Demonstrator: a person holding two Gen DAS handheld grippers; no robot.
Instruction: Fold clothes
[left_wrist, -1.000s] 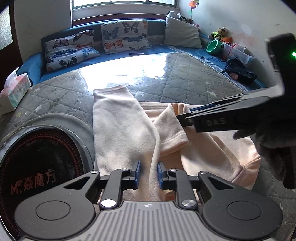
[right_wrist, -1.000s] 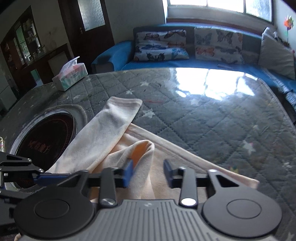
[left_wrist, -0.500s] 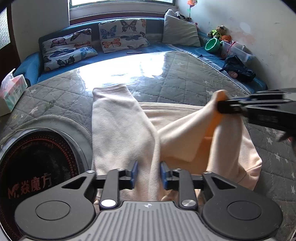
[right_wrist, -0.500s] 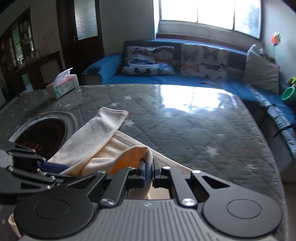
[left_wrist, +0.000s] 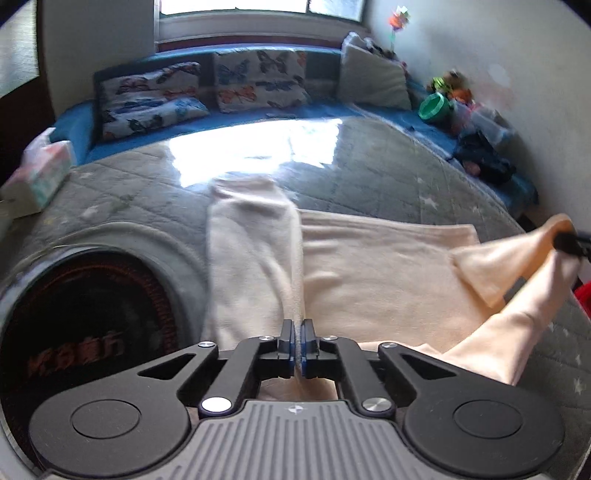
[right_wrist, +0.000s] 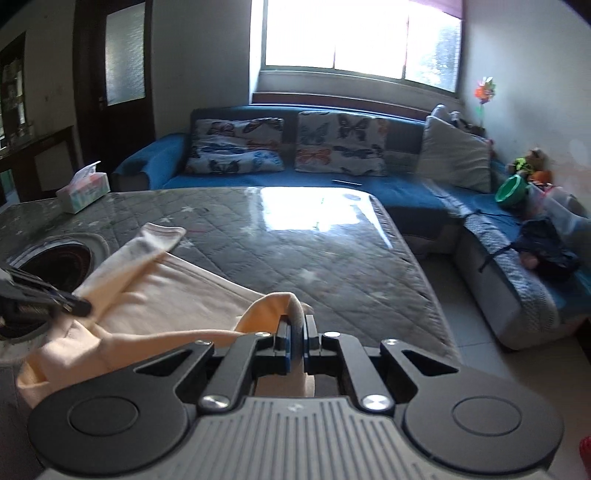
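A cream-peach sweater (left_wrist: 369, 273) lies on the grey quilted table cover (left_wrist: 369, 155). One sleeve (left_wrist: 251, 236) lies straight, pointing away. My left gripper (left_wrist: 298, 341) is shut on the near end of that sleeve, at the sweater's near edge. My right gripper (right_wrist: 297, 339) is shut on the cuff of the other sleeve (right_wrist: 273, 310) and holds it lifted, out to the right. In the left wrist view that sleeve (left_wrist: 517, 269) stretches up to the right gripper's tip (left_wrist: 570, 243). The left gripper's tip (right_wrist: 70, 304) shows in the right wrist view.
A round dark inset with red lettering (left_wrist: 85, 325) sits in the table at the left. A tissue box (left_wrist: 40, 173) stands at the far left edge. A blue sofa with butterfly cushions (right_wrist: 295, 147) runs behind the table. The table's right edge (right_wrist: 410, 251) drops to the floor.
My left gripper has shut on the near end of the straight sleeve. My right gripper shut on the other sleeve's cuff and has pulled it up and out to the right, unfolding it off the body.
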